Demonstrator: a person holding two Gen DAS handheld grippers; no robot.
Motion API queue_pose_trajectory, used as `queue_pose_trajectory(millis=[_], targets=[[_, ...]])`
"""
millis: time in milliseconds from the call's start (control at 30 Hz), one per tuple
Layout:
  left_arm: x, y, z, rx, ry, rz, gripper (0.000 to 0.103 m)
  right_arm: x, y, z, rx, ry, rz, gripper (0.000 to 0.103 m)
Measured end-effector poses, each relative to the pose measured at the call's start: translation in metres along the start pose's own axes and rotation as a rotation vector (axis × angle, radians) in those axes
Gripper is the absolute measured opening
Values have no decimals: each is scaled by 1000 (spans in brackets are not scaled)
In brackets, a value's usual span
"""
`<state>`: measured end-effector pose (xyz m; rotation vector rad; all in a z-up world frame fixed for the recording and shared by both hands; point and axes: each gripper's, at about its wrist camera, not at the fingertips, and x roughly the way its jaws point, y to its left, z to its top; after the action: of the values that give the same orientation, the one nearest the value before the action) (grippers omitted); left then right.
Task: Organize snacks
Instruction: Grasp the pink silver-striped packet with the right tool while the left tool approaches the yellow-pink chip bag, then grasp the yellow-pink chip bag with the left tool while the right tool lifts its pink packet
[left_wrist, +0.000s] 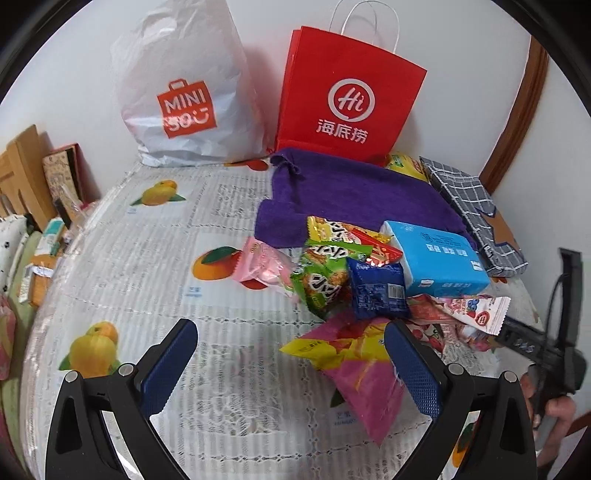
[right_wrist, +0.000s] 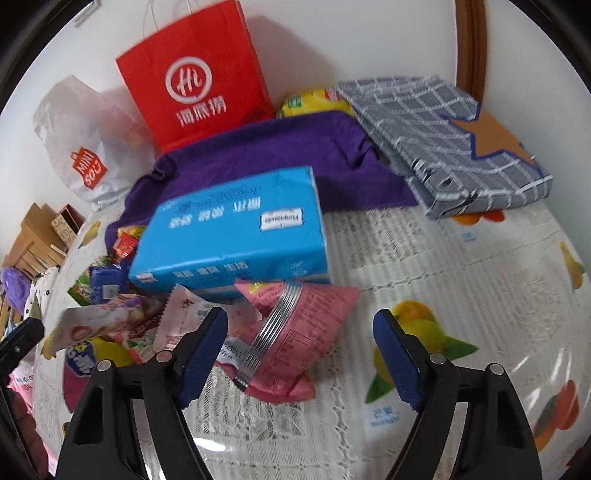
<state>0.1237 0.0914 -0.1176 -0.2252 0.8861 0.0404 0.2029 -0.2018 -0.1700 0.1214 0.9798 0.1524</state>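
Showing: a moment early in sorting a heap of snack packets on a lace-covered, fruit-printed table (left_wrist: 155, 258).
Target packet: a pink crimped-foil snack packet (right_wrist: 295, 339) is lying at the near edge of the heap, touching the blue rectangular tissue pack (right_wrist: 236, 236) behind it.
Key relation: this packet is sitting just ahead of the right gripper (right_wrist: 301, 354), partly between the two blue pads and nearer the left one; its long axis is running diagonally from near-left to far-right, so the jaws are standing roughly across it.
Right gripper state: jaws are standing partly open, pads not pressing on the packet, nothing held.
Left gripper (left_wrist: 291, 369) state: jaws are standing wide open and empty, hovering over bare table with a pink-and-yellow flat snack bag (left_wrist: 354, 376) beside its right pad.
Nearer hand: the right one, by judgement.
Surroundings: a purple towel (left_wrist: 351, 192), a red paper carrier bag (left_wrist: 347, 96) and a white plastic shopping bag (left_wrist: 184, 92) are standing behind the heap against the wall.
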Motion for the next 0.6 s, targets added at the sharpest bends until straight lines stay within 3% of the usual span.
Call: queue_pose_trajectory(millis=[133,167,233,433,533,600], targets=[[11,-10,-2,28,36,-54,101,19,-1,-4,-7,55,-11,62],[13,-13,-3,37,43,-68,101,23,-2,-6,-13,74,-14,50],[21,-23,-5,59,67,-101,101,22,-3,-9,-39,53,-36,48],[41,-41,-11,90,105,-103,101,6,-14,-18,-63,23,-56,43],[48,-44,-14,102,110,-80,84,-5,-21,-26,-70,4,-64,43],[46,-45,-16,105,110,-123,61,-11,-24,-30,-67,-3,-61,43]])
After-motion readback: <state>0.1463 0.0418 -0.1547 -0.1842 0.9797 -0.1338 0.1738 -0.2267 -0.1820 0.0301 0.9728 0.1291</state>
